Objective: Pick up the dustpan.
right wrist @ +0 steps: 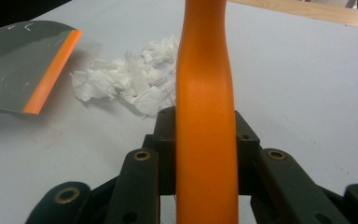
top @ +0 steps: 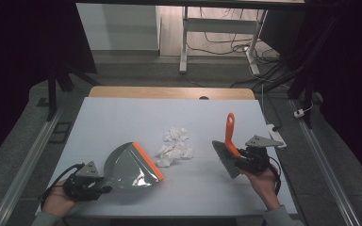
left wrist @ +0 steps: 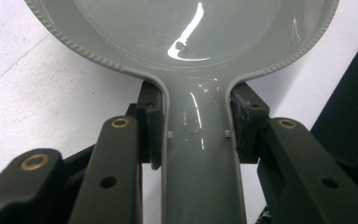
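A grey dustpan (top: 131, 165) with an orange lip rests on the white table, its lip turned toward crumpled white paper (top: 174, 147) at the middle. My left gripper (top: 102, 184) is shut on the dustpan's handle (left wrist: 199, 154), jaws pressed against both sides. To the right, my right gripper (top: 242, 159) is shut on the orange handle (right wrist: 205, 121) of a brush (top: 226, 157), whose grey bristles point down-left and whose handle rises away from me. In the right gripper view, the paper (right wrist: 126, 81) lies ahead to the left, next to the dustpan's lip (right wrist: 53, 70).
The white table surface (top: 122, 117) has a wooden strip along its far edge (top: 169, 92). A white power strip (top: 275, 135) lies at the right edge. Desk legs and cables stand on the floor beyond.
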The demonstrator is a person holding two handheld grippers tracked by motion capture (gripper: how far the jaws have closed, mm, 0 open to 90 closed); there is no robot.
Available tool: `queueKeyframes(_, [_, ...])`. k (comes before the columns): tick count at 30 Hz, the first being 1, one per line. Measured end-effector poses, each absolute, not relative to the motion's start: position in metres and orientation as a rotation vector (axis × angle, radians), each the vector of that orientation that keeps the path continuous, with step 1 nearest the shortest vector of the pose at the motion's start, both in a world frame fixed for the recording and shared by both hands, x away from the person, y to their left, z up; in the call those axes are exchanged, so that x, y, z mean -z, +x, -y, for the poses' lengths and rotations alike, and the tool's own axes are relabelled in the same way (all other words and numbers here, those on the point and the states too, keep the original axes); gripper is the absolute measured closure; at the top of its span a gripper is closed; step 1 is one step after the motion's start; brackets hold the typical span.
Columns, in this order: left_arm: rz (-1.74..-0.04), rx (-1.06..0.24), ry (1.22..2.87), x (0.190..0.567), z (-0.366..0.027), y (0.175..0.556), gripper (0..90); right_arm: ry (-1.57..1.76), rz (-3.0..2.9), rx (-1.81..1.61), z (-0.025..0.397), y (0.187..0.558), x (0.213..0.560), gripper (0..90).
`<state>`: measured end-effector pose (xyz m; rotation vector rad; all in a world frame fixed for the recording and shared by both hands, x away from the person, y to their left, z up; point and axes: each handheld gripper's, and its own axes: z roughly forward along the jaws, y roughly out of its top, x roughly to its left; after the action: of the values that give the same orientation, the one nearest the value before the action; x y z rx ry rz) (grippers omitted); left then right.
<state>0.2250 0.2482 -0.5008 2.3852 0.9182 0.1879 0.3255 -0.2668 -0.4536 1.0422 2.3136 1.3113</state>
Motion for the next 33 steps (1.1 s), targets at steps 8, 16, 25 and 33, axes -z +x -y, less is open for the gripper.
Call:
queueKeyframes(8, [-0.920, -0.161, 2.414, 0.507, -0.246, 0.229, 61.9, 1.045, -2.315, -1.309, 0.266, 0.326, 0.454, 70.3])
queueKeyframes(16, [-0.910, -0.138, 2.431, 0.511, -0.238, 0.235, 61.9, 1.036, -2.314, -1.307, 0.263, 0.328, 0.454, 70.3])
queueKeyframes(25, [-0.904, -0.113, 2.430, 0.513, -0.233, 0.240, 61.9, 1.017, -2.307, -1.316, 0.252, 0.336, 0.451, 70.3])
queueKeyframes(33, [-0.910, -0.110, 2.426, 0.514, -0.234, 0.240, 61.9, 1.016, -2.303, -1.323, 0.243, 0.347, 0.448, 70.3])
